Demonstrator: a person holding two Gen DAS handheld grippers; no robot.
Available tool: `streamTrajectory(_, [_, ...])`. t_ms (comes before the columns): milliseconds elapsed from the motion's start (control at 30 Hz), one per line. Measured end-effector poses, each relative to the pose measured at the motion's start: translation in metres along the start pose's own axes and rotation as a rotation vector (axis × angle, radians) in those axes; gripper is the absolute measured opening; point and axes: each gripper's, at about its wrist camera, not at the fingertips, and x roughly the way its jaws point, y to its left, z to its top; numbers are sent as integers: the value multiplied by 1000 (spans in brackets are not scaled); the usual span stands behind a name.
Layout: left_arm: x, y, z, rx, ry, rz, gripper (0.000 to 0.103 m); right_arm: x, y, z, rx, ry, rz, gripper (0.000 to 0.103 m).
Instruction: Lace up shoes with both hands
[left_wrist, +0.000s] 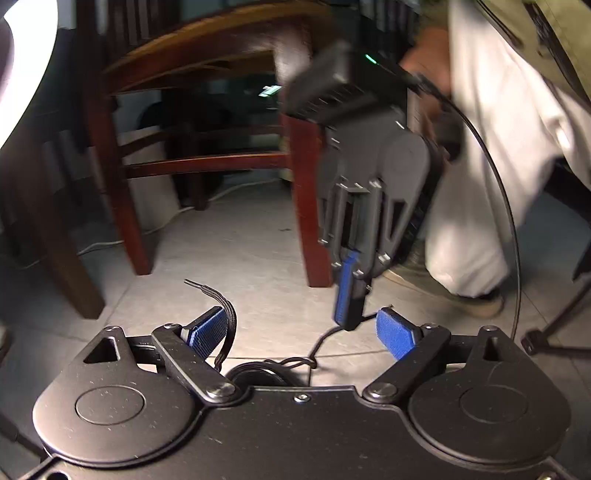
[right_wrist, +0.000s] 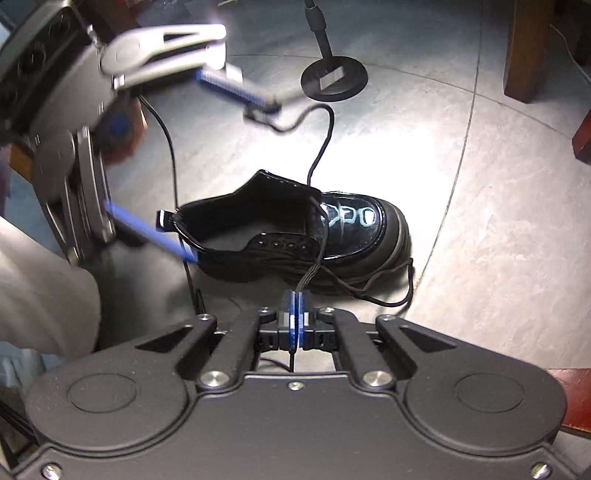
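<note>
A black glossy shoe (right_wrist: 354, 229) lies on the tiled floor, its toe to the right in the right wrist view. My right gripper (right_wrist: 295, 301) is shut on a black lace (right_wrist: 314, 271) that runs up from the shoe's eyelets; in the left wrist view this gripper (left_wrist: 347, 310) hangs point-down with the lace trailing below it. My left gripper (left_wrist: 301, 332) is open, blue pads (left_wrist: 207, 332) wide apart. The other lace end (left_wrist: 227, 310) drapes loosely over its left finger, not pinched. From the right wrist view the left gripper (right_wrist: 229, 181) hovers open above the heel.
A dark wooden chair (left_wrist: 310, 206) stands close behind the grippers. A round black stand base (right_wrist: 334, 79) sits on the floor beyond the shoe. A person's light trouser leg (left_wrist: 480, 184) is at the right. A thin cable (left_wrist: 166, 221) runs along the floor.
</note>
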Motion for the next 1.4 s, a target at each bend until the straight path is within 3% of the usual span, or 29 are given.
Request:
streamTrajectory(133, [13,0,-3,15,25,-61,50,-3,3,3,-2,-7,50,2])
streamTrajectory(367, [25,-1,-6,93,63,-103,48,-12,7,5,-38,-5,78,2])
streamTrajectory(400, [25,-2,-6,98,65,-114,44,-13,8,6,-46,-6,85,2])
streamTrajectory(433, [26,-2,-6,101,73,-118,37,-13,9,6,-49,-7,87,2])
streamTrajectory(467, [28,-3,-7,104,82,-123,18,-13,9,7,-53,-9,90,2])
streamTrajectory(500, [29,-3,-7,106,89,-124,7,-13,10,8,-56,-10,92,2])
streamTrajectory(600, [30,1,-9,61,109,-145,4,-14,11,8,-54,-13,100,2])
streamTrajectory(733, [31,18,-11,-160,108,-108,4,-14,9,8,-36,-50,75,4])
streamTrajectory(833, [29,48,-24,-529,77,-66,4,-24,-1,9,31,-183,-13,21])
streamTrajectory(967, [20,84,-60,-1050,16,16,4,-33,-15,6,109,-287,-64,23])
streamTrajectory(1000, [18,88,-68,-1133,-1,31,4,-33,-19,4,139,-304,-64,23])
streamTrajectory(1200, [13,88,-73,-1301,-97,12,4,-16,-26,0,275,-359,7,23])
streamTrajectory(1400, [14,83,-56,-1256,-126,-23,4,-6,-27,12,313,-388,28,24])
